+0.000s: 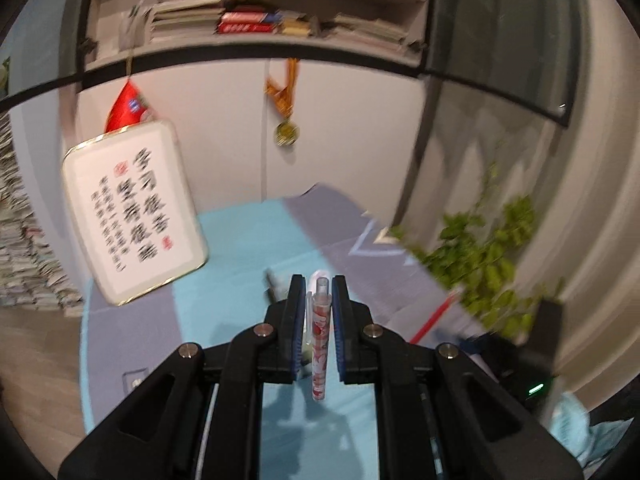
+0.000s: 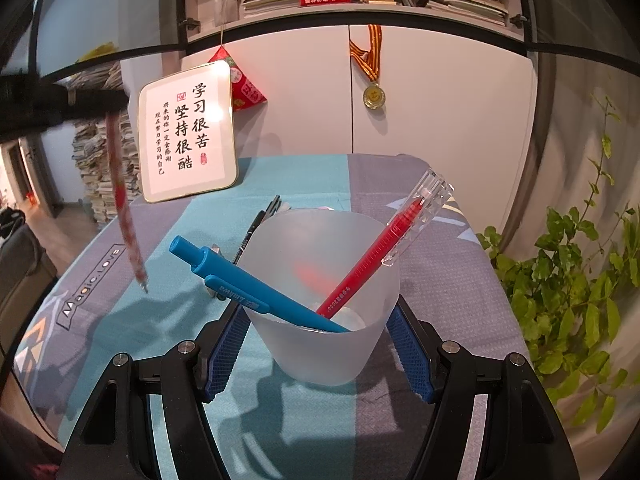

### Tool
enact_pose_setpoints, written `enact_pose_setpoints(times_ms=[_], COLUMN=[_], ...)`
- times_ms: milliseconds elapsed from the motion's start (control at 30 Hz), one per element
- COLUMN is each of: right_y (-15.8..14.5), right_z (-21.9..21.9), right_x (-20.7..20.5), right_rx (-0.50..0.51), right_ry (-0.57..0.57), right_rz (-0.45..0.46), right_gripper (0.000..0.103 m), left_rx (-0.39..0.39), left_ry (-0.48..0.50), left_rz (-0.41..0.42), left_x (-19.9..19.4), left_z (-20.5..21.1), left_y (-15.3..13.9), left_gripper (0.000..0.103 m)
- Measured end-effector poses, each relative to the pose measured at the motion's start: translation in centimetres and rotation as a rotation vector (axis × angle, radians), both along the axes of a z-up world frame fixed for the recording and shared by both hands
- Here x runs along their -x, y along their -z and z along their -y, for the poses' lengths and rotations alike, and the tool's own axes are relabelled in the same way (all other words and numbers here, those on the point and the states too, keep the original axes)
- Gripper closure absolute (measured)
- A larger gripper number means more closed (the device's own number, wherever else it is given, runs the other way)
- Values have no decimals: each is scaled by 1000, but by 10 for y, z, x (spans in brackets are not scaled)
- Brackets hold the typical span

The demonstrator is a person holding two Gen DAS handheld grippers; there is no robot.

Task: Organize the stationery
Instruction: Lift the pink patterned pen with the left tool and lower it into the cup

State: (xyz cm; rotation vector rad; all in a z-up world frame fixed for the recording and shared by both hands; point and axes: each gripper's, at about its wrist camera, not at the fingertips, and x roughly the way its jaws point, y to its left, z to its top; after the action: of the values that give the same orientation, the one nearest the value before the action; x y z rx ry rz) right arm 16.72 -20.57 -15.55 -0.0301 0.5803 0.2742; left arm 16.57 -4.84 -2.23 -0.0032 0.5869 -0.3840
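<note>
My left gripper (image 1: 318, 284) is shut on a clear pen with a red and white pattern (image 1: 321, 336), held above the table. The same pen (image 2: 124, 208) hangs tip down at the left of the right wrist view, beside the cup. My right gripper (image 2: 318, 312) is shut on a frosted plastic cup (image 2: 320, 320) that stands on the table. A blue pen (image 2: 248, 284) and a red pen with a clear cap (image 2: 384, 248) lean inside the cup. A black pen (image 2: 256, 228) lies on the cloth behind the cup.
The table has a teal and grey cloth (image 2: 304, 176). A framed calligraphy sign (image 2: 186, 132) leans at the back left. A green plant (image 2: 572, 280) stands at the right. A white cabinet with a hanging medal (image 2: 374, 96) and a bookshelf are behind.
</note>
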Motion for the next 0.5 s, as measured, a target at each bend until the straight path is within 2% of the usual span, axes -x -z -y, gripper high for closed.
enact_pose_setpoints(times_ms=[167, 300, 400, 500], right_y=[0, 1, 1, 1], right_z=[0, 0, -2, -3], right_x=[0, -1, 1, 1], right_rx=[-1, -2, 6, 12], right_ry=[-2, -3, -6, -10], right_rz=[2, 3, 8, 17], right_gripper=[32, 32, 32, 32], left_rx=[56, 83, 98, 57], left_ry=[85, 117, 147, 143], left_rz=[60, 119, 89, 78], left_x=[10, 13, 6, -1], left_z=[27, 43, 56, 67], left_y=[-24, -36, -33, -19], left_gripper=[92, 92, 92, 92])
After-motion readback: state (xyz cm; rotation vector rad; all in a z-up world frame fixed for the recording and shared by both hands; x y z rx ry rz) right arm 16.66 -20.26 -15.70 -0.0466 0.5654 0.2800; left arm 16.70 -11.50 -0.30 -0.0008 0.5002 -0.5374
